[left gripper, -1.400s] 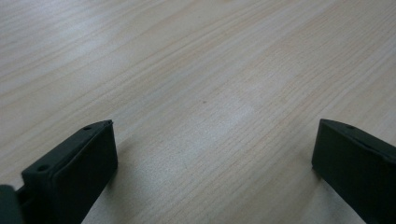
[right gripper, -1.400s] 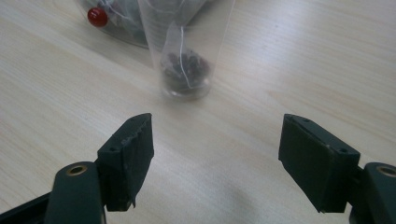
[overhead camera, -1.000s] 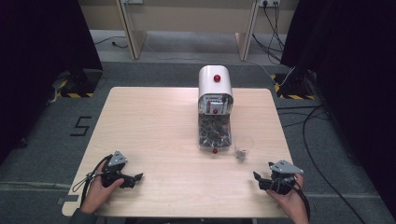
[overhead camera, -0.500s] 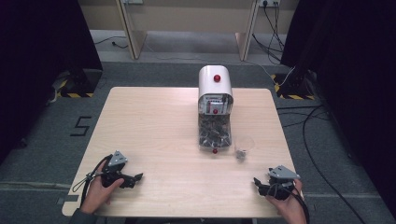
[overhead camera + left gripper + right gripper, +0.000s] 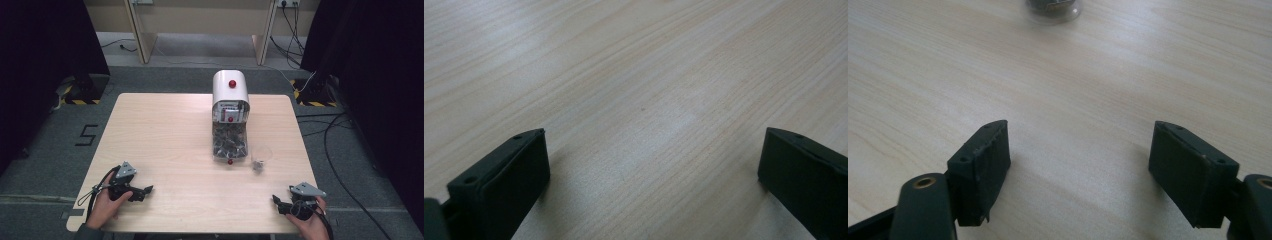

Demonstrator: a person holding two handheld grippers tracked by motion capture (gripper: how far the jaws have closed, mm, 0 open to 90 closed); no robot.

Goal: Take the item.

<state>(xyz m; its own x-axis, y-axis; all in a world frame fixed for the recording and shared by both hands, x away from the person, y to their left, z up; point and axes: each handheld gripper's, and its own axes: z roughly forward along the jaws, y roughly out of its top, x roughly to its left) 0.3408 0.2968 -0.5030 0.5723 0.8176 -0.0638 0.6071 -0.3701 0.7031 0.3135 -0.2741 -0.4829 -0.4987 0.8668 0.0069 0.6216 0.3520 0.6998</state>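
Your small clear cup (image 5: 261,155) stands on the table (image 5: 165,130) just to the right of the dispenser (image 5: 230,117), toward the right side and well ahead of your right hand. Something small and dark lies in the bottom of the cup; what it is cannot be made out. The dispenser has a white rounded top with a red knob, and its clear lower bin is packed with dark little pieces.

Your right gripper (image 5: 281,205) rests low at the near right edge with its jaws spread wide and nothing between them; in the right gripper view the cup's base (image 5: 1050,10) sits far ahead. Your left gripper (image 5: 142,192) lies at the near left corner, jaws also wide apart over bare wood, holding nothing.
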